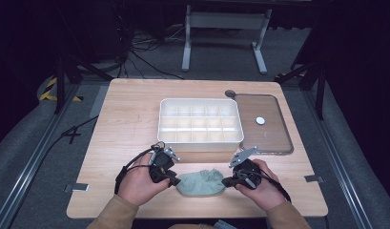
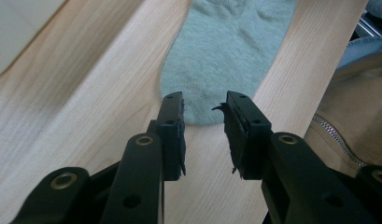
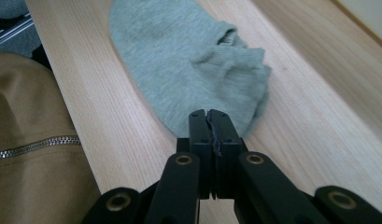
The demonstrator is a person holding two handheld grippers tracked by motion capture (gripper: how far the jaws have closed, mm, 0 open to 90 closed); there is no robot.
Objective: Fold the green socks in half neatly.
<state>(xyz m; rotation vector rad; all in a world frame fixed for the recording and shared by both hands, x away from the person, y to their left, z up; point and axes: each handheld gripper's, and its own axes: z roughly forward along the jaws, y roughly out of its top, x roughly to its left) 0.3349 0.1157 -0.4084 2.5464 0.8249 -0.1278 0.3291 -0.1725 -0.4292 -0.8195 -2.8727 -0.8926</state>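
A pale green ankle sock point(image 1: 200, 183) lies flat near the table's front edge, between my two grippers. My left gripper point(image 1: 175, 182) is at the sock's left end. In the left gripper view its jaws point(image 2: 205, 112) stand open, one on each side of the rounded end of the sock point(image 2: 226, 51), and the pads are clear of the cloth. My right gripper point(image 1: 225, 181) is at the sock's right end. In the right gripper view its jaws point(image 3: 209, 114) are pressed together over the edge of the sock point(image 3: 179, 60), just below the bunched cuff.
A white box with several compartments point(image 1: 200, 101) stands just beyond the sock. Right of it lies a clear flat lid point(image 1: 269, 140) with a small white disc point(image 1: 260, 120) on it. The person's tan zipped jacket point(image 3: 30, 140) hangs at the front table edge.
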